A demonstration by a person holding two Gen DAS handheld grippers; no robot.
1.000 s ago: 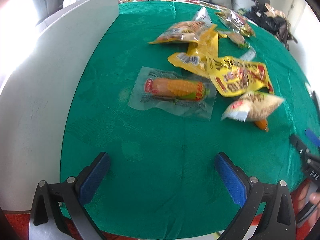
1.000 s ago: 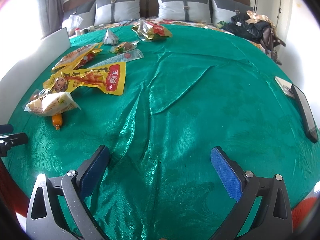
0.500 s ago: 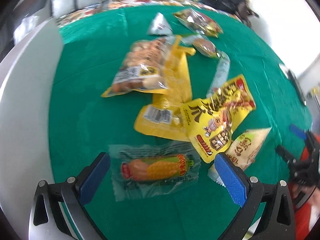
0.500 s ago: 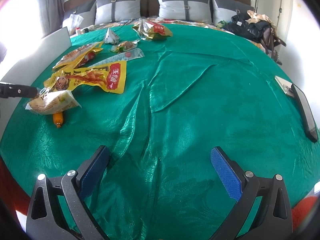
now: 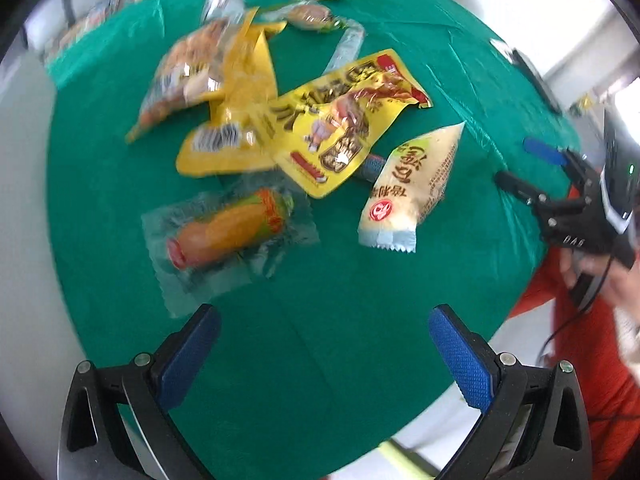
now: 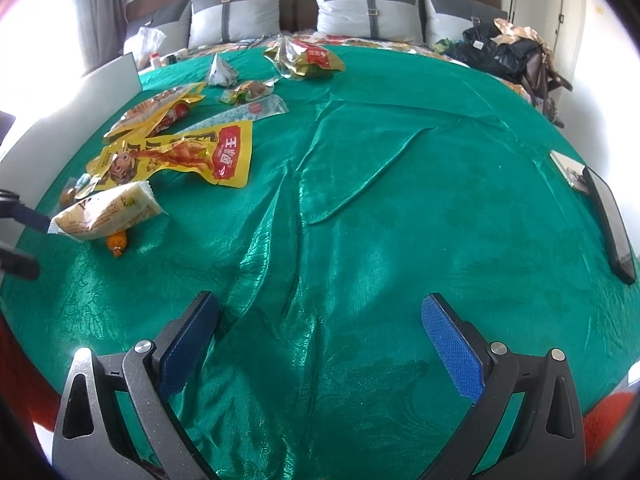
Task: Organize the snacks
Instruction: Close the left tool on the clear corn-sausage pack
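Left gripper wide open, empty, poised over corn packet near green cloth's left edge: light, slippery film, best pinched across the firm cob. Right gripper likewise agape, empty, above bare cloth.

On the green cloth lie nine snack packets: two large yellow pouches, one clear corn pack, one cream packet, one orange sausage and four smaller packets farther back. Three grey pillows stand behind.
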